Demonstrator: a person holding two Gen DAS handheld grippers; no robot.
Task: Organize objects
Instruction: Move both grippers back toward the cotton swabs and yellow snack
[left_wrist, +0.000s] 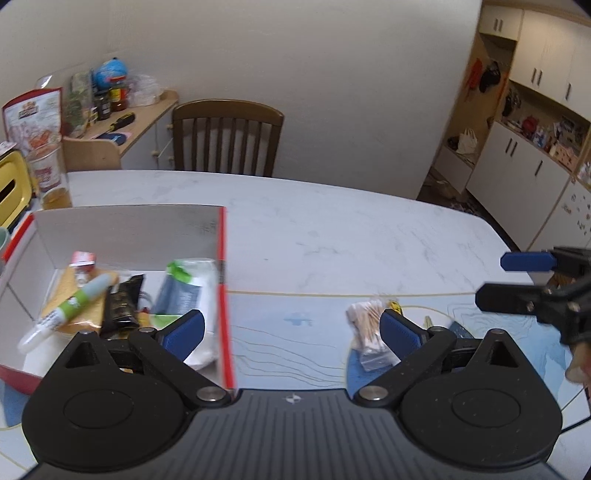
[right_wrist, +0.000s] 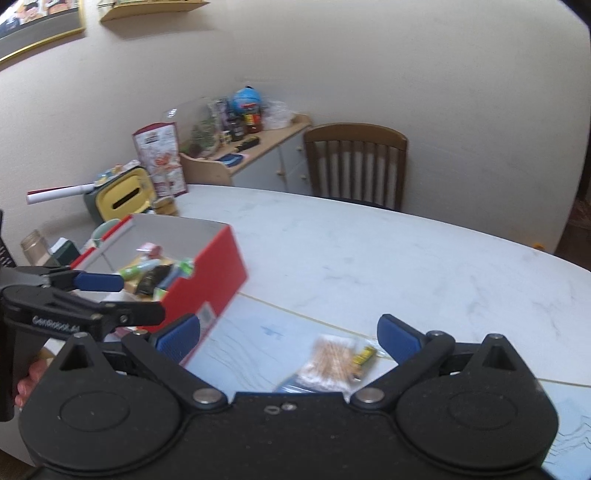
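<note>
Toothpicks in a clear packet (right_wrist: 330, 360) lie on the pale blue mat (left_wrist: 288, 332), well apart from the red box (right_wrist: 218, 280) where the other small things already sit. From where I stand the packet looks like the piece left to tidy away, with a little yellow-and-black item (right_wrist: 364, 355) touching its far end.

Both claws are spread wide and hold nothing. The right gripper (right_wrist: 288, 338) hangs just over the packet, which shows between its blue pads without touching either. The left gripper (left_wrist: 291, 328) straddles the box's near wall, one finger over the contents, the other beside the packet.

Trouble could come easily. The packet is thin, slippery film lying flat, so the pads might slide over it or pinch only a corner, and the loose sticks inside would shift and let it droop or drop. Closing carelessly might also catch the yellow item along with it. With the two grippers this near each other, a reach by one could knock the other or nudge the box.

The packet itself is see-through, crinkled, full of pale wooden sticks bunched at one end.
</note>
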